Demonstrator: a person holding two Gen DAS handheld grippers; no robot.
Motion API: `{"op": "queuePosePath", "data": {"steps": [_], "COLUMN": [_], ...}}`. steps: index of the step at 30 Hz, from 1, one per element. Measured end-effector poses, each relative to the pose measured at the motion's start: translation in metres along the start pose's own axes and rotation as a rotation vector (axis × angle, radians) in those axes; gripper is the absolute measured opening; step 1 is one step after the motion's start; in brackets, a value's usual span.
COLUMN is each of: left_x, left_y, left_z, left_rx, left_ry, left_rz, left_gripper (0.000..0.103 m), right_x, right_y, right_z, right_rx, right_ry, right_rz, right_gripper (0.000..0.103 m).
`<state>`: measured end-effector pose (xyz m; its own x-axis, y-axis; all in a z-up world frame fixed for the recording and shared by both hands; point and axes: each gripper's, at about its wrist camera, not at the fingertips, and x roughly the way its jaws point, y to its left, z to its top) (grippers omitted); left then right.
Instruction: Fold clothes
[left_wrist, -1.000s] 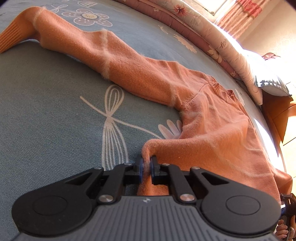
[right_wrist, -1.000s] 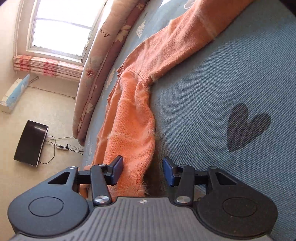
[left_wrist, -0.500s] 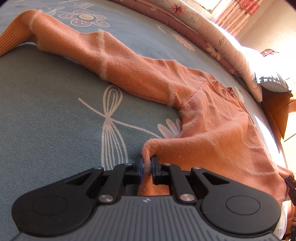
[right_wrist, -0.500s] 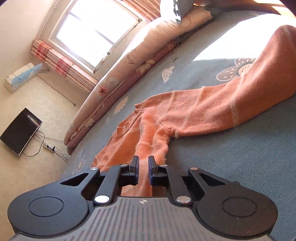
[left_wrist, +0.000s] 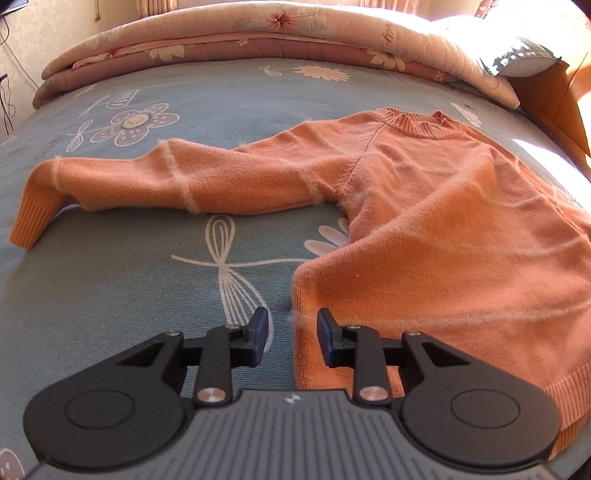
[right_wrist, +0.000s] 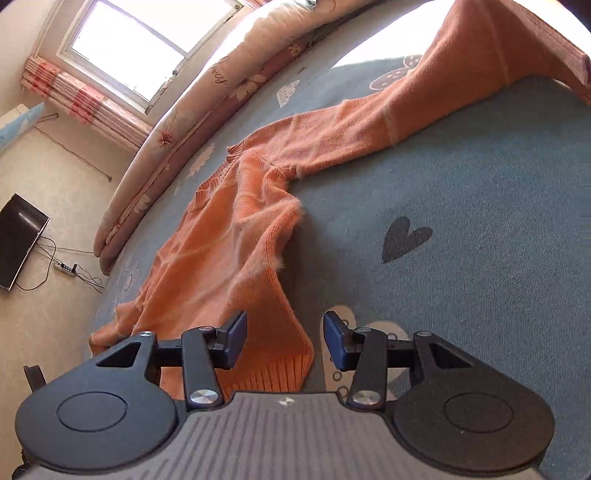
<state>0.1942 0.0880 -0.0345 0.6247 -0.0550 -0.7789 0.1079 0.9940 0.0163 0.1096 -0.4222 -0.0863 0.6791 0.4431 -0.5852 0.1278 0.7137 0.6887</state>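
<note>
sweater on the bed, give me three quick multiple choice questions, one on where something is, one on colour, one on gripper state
1. Where does the sweater lie?
A. on the blue bedspread
B. on the floor
C. on a chair

2. What colour is the sweater?
A. green
B. orange
C. white

3. How does the left gripper stand?
A. shut on the hem
B. shut on a sleeve
C. open, with the sweater's edge between its fingers

Answers:
1 A: it is spread across the patterned bedspread.
2 B: the knit is orange in both views.
3 C: there is a clear gap between the fingers, as on the right gripper.
</note>
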Motion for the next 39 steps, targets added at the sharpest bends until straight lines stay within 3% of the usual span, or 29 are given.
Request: {"op": "queuePosePath", "data": {"steps": [4, 8, 11, 14, 20, 22, 24, 26, 27, 31, 36, 39], "left_x": [-0.023, -0.034, -0.034, -0.029, -0.02, -0.019, -0.018, -0.017, -0.017, -0.015, -0.025, -0.033], "left_y": [-0.02, -0.044, -0.057, -0.062, -0.065, -0.067, -0.071, -0.073, -0.074, -0.078, -0.086, -0.092], "left_z": [-0.009, -0.017, -0.023, -0.026, -0.025, -0.024, -0.024, -0.026, -0.026, -0.029, -0.034, -0.04], "left_rx": [0.12, 0.188, 0.192, 0.176, 0.158, 0.164, 0.176, 0.182, 0.184, 0.188, 0.267, 0.362], "left_ry": [-0.023, -0.019, 0.0, 0.023, 0.053, 0.055, 0.055, 0.055, 0.054, 0.058, 0.037, 0.008], "left_rz": [-0.035, -0.112, -0.158, -0.171, -0.168, -0.17, -0.178, -0.186, -0.189, -0.197, -0.188, -0.162], "left_gripper": [0.031, 0.036, 0.036, 0.036, 0.036, 0.037, 0.038, 0.039, 0.04, 0.041, 0.043, 0.046], "right_x": [0.004, 0.016, 0.032, 0.048, 0.056, 0.054, 0.039, 0.02, 0.009, -0.027, -0.041, -0.043], "right_y": [-0.005, -0.01, -0.008, -0.005, 0.007, 0.012, 0.019, 0.026, 0.029, 0.04, 0.04, 0.042], "right_z": [-0.011, 0.01, 0.024, 0.028, 0.01, 0.005, 0.002, 0.004, 0.005, 0.017, 0.026, 0.017], "right_rx": [-0.038, -0.11, -0.162, -0.215, -0.353, -0.4, -0.449, -0.472, -0.478, -0.463, -0.453, -0.451], "right_ry": [-0.006, -0.063, -0.062, -0.016, 0.133, 0.173, 0.181, 0.166, 0.154, 0.097, 0.049, 0.011], "right_rz": [0.024, 0.121, 0.199, 0.276, 0.345, 0.358, 0.337, 0.332, 0.333, 0.321, 0.061, -0.023], "right_gripper": [0.055, 0.07, 0.071, 0.071, 0.071, 0.064, 0.037, 0.018, 0.014, 0.014, 0.025, 0.032]}}
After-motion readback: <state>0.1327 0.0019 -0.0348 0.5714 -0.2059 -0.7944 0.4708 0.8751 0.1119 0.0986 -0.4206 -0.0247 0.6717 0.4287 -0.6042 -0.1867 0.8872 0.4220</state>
